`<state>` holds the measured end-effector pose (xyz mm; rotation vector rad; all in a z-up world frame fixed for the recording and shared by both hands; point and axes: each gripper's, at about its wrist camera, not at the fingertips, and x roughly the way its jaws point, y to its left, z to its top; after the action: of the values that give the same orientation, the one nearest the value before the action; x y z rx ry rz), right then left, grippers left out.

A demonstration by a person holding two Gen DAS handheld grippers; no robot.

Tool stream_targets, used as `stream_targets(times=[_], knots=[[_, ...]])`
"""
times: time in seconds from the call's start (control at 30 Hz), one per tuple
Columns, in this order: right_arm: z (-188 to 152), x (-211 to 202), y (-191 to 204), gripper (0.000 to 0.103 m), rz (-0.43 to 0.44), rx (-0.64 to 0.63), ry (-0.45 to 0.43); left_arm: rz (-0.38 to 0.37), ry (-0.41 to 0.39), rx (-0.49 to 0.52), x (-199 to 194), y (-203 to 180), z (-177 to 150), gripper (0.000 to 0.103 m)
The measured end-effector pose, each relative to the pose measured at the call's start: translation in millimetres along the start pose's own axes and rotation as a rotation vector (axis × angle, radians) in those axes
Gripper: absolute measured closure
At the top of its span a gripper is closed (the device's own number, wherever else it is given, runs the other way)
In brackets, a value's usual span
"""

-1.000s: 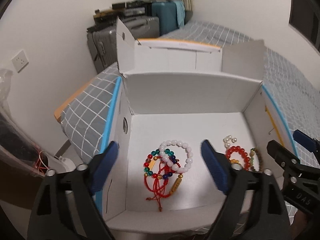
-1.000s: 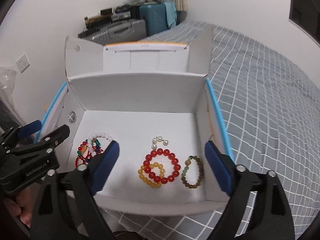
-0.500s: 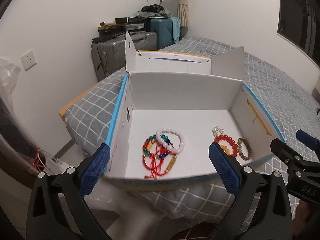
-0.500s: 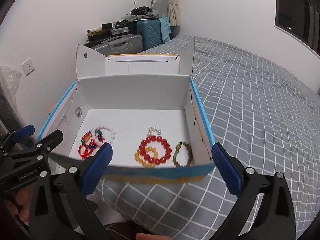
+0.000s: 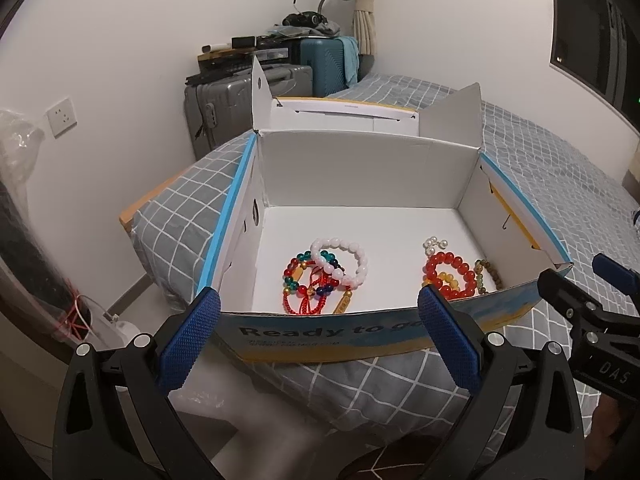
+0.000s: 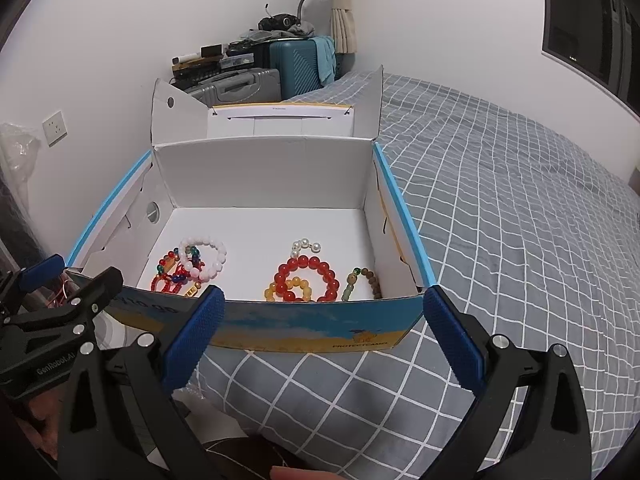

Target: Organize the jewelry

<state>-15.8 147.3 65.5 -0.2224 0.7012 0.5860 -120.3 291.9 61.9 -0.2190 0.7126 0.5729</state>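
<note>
A: Where's the jewelry now?

B: All in the open cardboard box on the bed. A tangle of bracelets lies at its left: white beads, coloured beads, red cord. At the right sit a red bead bracelet, a small yellow one, a few pearls and a brownish string beside the wall.

A: What changed?

B: A second ago both claws hung over the box floor. They have pulled back to this side of the front wall. The left gripper and right gripper gape wide, holding nothing.

A: Meaning?

B: I'd judge the sorting finished, or paused.
</note>
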Motion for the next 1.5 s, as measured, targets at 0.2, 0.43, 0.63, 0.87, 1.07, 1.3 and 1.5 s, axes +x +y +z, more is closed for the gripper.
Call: stream_targets(times=[0.2,0.43,0.63,0.87,1.07,1.3,1.5], knots=[[0.0,-2.3,-0.2,0.008,0.001,-0.002,-0.004,0.007,-0.001,0.004,-0.7,0.6,0.6,0.006],[-0.6,-3.0,-1.3,0.008,0.001,-0.001,-0.003,0.001,-0.002,0.019,-2.0,-2.8,1.3,0.006],[-0.7,-2.2,-0.5,0.008,-0.001,-0.001,-0.004,0.006,-0.012,0.021,-3.2,-4.0,0.7,0.006],[-1.1,-2.8,-1.4,0.008,-0.001,-0.003,-0.002,0.004,-0.014,0.018,-3.0,-4.2,1.7,0.006],[-2.2,-2.9,-2.1,0.008,-0.002,-0.003,-0.002,0.008,-0.01,0.031,-2.3,-7.5,0.8,0.006],[-3.4,-2.0,-1.5,0.008,-0.006,-0.004,-0.001,-0.006,-0.003,0.017,-0.9,-5.4,0.2,0.006],[-5.5,-0.4,-2.4,0.008,-0.006,-0.002,0.003,-0.01,0.003,0.002,-1.3,-3.4,1.6,0.006]])
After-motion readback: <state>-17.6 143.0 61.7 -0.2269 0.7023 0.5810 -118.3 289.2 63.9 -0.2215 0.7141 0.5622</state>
